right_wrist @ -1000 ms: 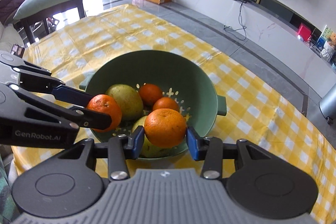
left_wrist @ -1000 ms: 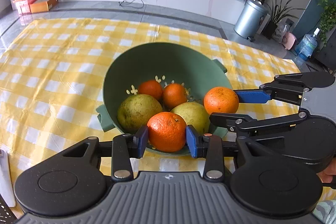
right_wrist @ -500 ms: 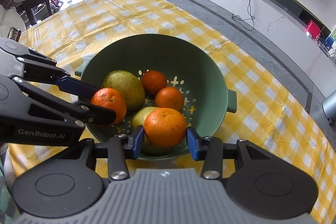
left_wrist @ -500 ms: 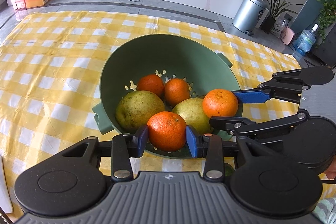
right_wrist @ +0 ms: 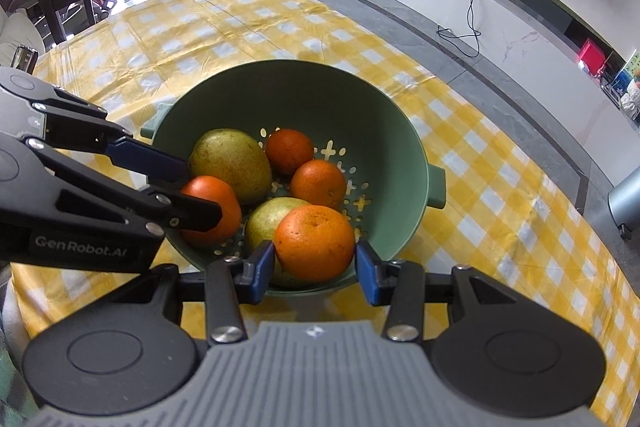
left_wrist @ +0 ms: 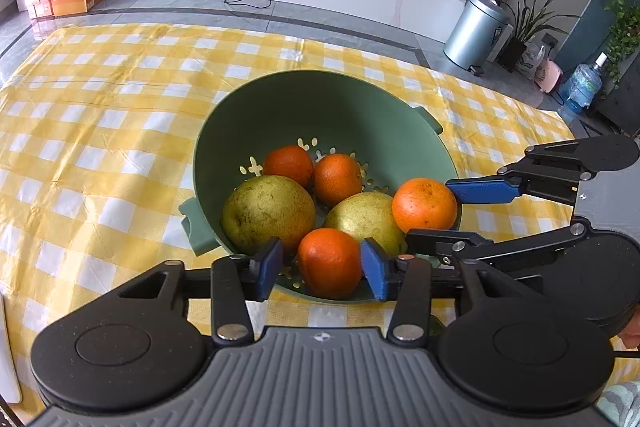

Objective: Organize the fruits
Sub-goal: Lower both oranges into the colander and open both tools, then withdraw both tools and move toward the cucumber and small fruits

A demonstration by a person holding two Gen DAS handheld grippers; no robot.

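Five fruits were already lodged in the green colander (left_wrist: 332, 107), which sat at the centre of both views: two oranges (left_wrist: 289, 165) side by side toward its far wall, two greenish pears (left_wrist: 268, 213) nearer the lower edge, and a third orange (left_wrist: 330, 262) low against the near wall. That third orange lay between the blue pads of the left tool (left_wrist: 322, 265), whose jaws were opening — a gap was visible on the left pad's side, so the fruit was judged released and resting in the colander. A fourth orange (right_wrist: 315, 243) was clamped by the right tool (right_wrist: 314, 267), both pads pressed against its sides, and it was held over the colander's near rim, above one pear, in the lower middle of the right wrist view. By that reading, most of the sorting was done; what remained was for the last orange to be let go and both tools drawn back. The yellow checked surface (left_wrist: 100, 131) around the colander showed no further loose fruit in either view, though its nearest part was hidden behind the tools — nothing could be said of that strip.
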